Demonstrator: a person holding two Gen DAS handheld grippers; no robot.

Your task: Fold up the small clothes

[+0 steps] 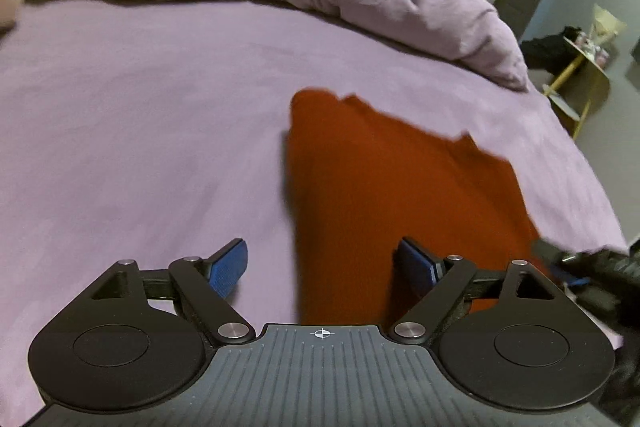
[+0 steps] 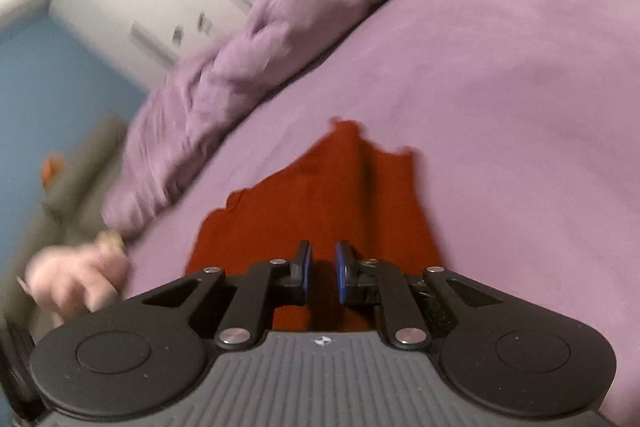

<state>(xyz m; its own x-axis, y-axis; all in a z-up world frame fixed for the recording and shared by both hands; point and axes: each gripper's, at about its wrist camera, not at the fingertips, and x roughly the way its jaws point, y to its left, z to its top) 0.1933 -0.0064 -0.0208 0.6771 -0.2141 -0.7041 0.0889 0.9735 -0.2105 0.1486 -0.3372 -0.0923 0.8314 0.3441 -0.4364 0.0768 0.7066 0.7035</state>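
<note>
A soft, limp rust-red garment (image 1: 400,179) lies flat on the purple bed sheet (image 1: 140,127), best pinched at a corner; the left hand-held gripper (image 1: 324,267) gapes wide, the right hand-held gripper (image 2: 322,277) is nearly together, holding nothing visible.

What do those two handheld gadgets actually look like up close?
Both look alike. The left tool and right tool each have a ribbed grey body with a small crosshair mark, round black side housings, black linkage arms with silver rivets, and two blue-padded fingers. No cables show.
</note>
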